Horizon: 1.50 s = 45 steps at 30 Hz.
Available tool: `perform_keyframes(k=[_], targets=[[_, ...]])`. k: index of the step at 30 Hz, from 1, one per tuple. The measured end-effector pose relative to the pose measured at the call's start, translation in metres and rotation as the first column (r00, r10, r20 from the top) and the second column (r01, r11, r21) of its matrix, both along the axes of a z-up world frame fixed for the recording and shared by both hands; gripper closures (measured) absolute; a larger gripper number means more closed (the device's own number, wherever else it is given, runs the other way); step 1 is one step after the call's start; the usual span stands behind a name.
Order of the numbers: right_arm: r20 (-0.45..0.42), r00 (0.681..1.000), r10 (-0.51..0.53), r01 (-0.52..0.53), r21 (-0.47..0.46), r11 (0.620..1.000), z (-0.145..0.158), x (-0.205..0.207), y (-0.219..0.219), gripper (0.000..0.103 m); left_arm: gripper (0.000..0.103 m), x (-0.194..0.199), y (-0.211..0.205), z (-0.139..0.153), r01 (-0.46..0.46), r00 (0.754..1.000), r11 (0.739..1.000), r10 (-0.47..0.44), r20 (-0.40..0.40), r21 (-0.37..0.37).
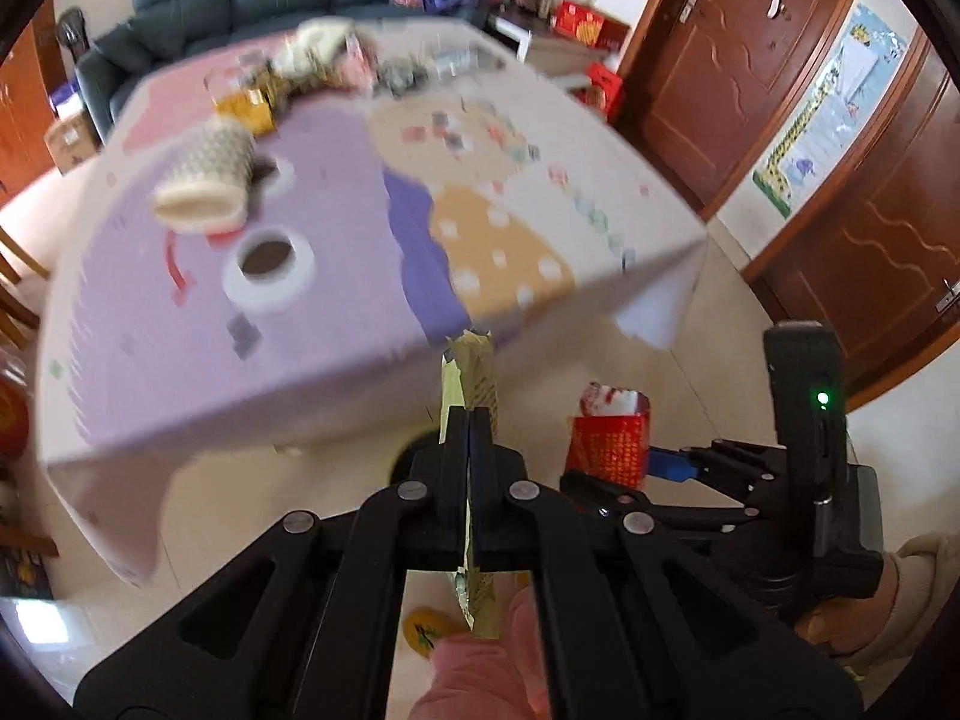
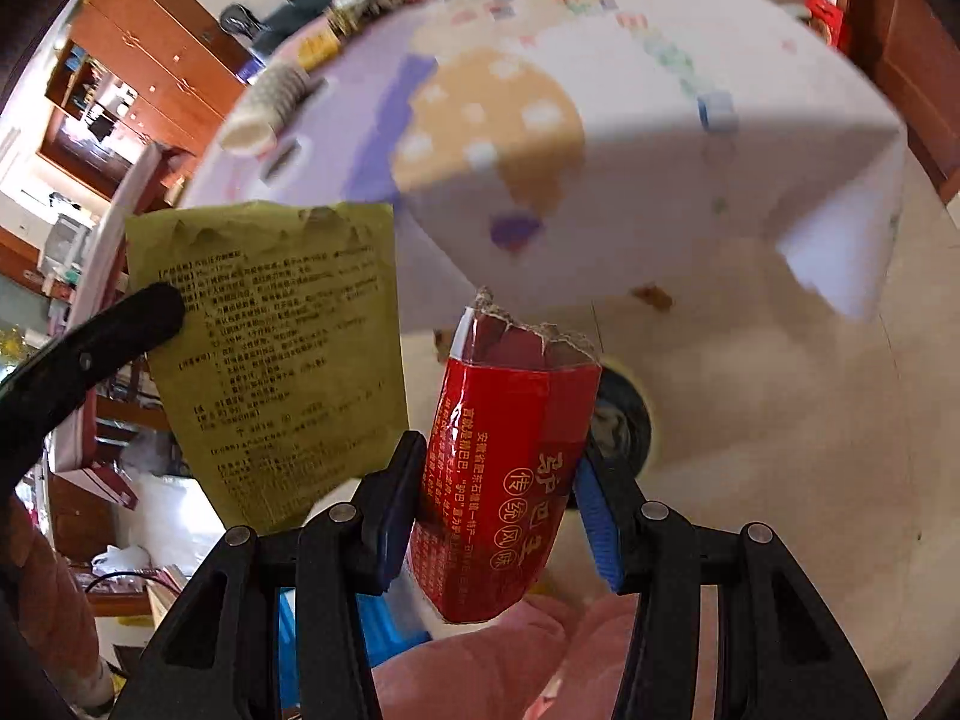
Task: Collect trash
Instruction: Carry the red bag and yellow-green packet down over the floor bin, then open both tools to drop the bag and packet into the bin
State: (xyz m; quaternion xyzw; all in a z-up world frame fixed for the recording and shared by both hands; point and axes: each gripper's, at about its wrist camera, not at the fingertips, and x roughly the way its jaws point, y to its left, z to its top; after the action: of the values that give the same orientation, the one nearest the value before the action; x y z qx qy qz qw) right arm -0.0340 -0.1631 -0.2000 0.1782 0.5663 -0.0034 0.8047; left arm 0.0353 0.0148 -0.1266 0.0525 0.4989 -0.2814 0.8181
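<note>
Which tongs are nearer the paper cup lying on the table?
Left, narrowly. The paper cup lies up-left of the left tongs, which pinch a yellow packet; the right tongs, holding a red wrapper, sit further right.

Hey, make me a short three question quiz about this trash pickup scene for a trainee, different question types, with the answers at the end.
1. True or false: the left gripper is empty.
2. Multiple choice: the right gripper holds A) a paper cup, B) a torn red snack packet, C) a tape roll.
3. Short answer: which items lie on the patterned tablecloth nearest the left gripper's view?

Key
1. False. It is shut on a flat yellow-green packet, seen edge-on in its own camera.
2. B. The red snack packet sits between the blue-padded fingers, torn end up.
3. A paper cup on its side and a white tape roll.
</note>
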Motion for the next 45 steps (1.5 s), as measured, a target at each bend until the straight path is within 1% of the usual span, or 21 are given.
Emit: perform_keyframes(k=[1,2,4,7,8,10,11,13,16,19,21,22,24,25,26,28,32,35,37,41,45], targets=[[-0.011,1.000,0.000,0.000,-0.002,1.000,-0.014,-0.002,-0.001,0.054,0.103,-0.005,-0.003,-0.013,0.004,1.000,1.000,-0.004,-0.014,0.006],[-0.020,1.000,0.000,0.000,-0.008,1.000,-0.024,-0.002,-0.002,0.054,0.103,-0.006,-0.005,-0.024,0.008,1.000,1.000,-0.007,-0.018,0.014],[-0.039,0.999,0.004,-0.004,-0.015,1.000,-0.054,-0.003,-0.006,0.054,0.103,-0.011,-0.010,-0.047,0.013,1.000,1.000,-0.012,-0.019,0.022],[-0.056,0.998,0.013,-0.015,-0.028,0.999,-0.104,0.000,-0.011,0.054,0.103,-0.013,-0.017,-0.094,0.001,1.000,0.999,0.000,-0.020,0.039],[-0.056,0.998,0.016,-0.018,-0.030,0.999,-0.115,0.001,-0.012,0.054,0.103,-0.013,-0.019,-0.113,-0.008,1.000,0.999,0.010,-0.028,0.044],[-0.050,0.998,0.027,-0.029,-0.046,0.999,-0.153,0.003,-0.016,0.054,0.103,-0.012,-0.025,-0.155,-0.025,0.999,0.997,0.028,-0.032,0.069],[-0.051,0.998,0.029,-0.032,-0.048,0.998,-0.167,0.005,-0.018,0.054,0.103,-0.011,-0.027,-0.170,-0.029,0.999,0.996,0.031,-0.029,0.082],[-0.059,0.998,0.030,-0.033,-0.048,0.998,-0.203,0.008,-0.021,0.054,0.103,-0.009,-0.034,-0.215,-0.030,0.999,0.993,0.034,-0.039,0.114],[-0.070,0.997,0.032,-0.035,-0.043,0.998,-0.246,0.017,-0.026,0.052,0.103,-0.005,-0.040,-0.266,-0.031,0.998,0.990,0.039,-0.050,0.141],[-0.079,0.996,0.029,-0.031,-0.030,0.999,-0.280,0.024,-0.028,0.049,0.103,-0.005,-0.042,-0.300,-0.033,0.998,0.987,0.040,-0.042,0.157],[-0.088,0.996,0.021,-0.023,-0.029,0.999,-0.297,0.023,-0.029,0.045,0.103,-0.006,-0.043,-0.314,-0.028,0.998,0.985,0.037,-0.045,0.168],[-0.093,0.995,0.018,-0.021,-0.030,0.999,-0.303,0.023,-0.029,0.044,0.101,-0.007,-0.043,-0.323,-0.023,0.998,0.983,0.033,-0.056,0.181],[-0.116,0.993,0.010,-0.013,-0.026,1.000,-0.318,0.022,-0.031,0.043,0.090,-0.006,-0.044,-0.332,-0.019,0.997,0.979,0.033,-0.071,0.202],[-0.127,0.992,0.005,-0.008,-0.023,1.000,-0.322,0.023,-0.033,0.043,0.077,-0.009,-0.042,-0.336,-0.020,0.996,0.977,0.037,-0.079,0.210],[-0.132,0.991,-0.002,0.000,-0.013,1.000,-0.324,0.024,-0.036,0.043,0.063,-0.009,-0.042,-0.337,-0.027,0.996,0.977,0.045,-0.079,0.212],[-0.117,0.993,-0.016,0.015,-0.010,1.000,-0.322,0.021,-0.035,0.043,0.057,-0.010,-0.040,-0.335,-0.048,0.996,0.975,0.063,-0.062,0.218],[-0.085,0.996,-0.017,0.015,-0.028,0.999,-0.304,0.020,-0.037,0.043,0.057,-0.013,-0.035,-0.320,-0.080,0.994,0.969,0.095,-0.051,0.232],[-0.069,0.998,-0.012,0.010,-0.031,0.999,-0.277,0.019,-0.039,0.043,0.057,-0.015,-0.030,-0.296,-0.117,0.990,0.966,0.131,-0.044,0.229],[-0.050,0.999,-0.007,0.006,-0.030,1.000,-0.258,0.015,-0.041,0.043,0.057,-0.020,-0.024,-0.273,-0.150,0.986,0.965,0.162,-0.040,0.217],[-0.027,1.000,0.005,-0.006,-0.027,1.000,-0.207,0.006,-0.043,0.043,0.057,-0.025,-0.020,-0.227,-0.185,0.980,0.958,0.197,-0.036,0.219],[0.001,1.000,0.028,-0.028,-0.010,1.000,-0.144,-0.004,-0.040,0.043,0.057,-0.031,-0.018,-0.173,-0.208,0.975,0.955,0.220,-0.036,0.212]])
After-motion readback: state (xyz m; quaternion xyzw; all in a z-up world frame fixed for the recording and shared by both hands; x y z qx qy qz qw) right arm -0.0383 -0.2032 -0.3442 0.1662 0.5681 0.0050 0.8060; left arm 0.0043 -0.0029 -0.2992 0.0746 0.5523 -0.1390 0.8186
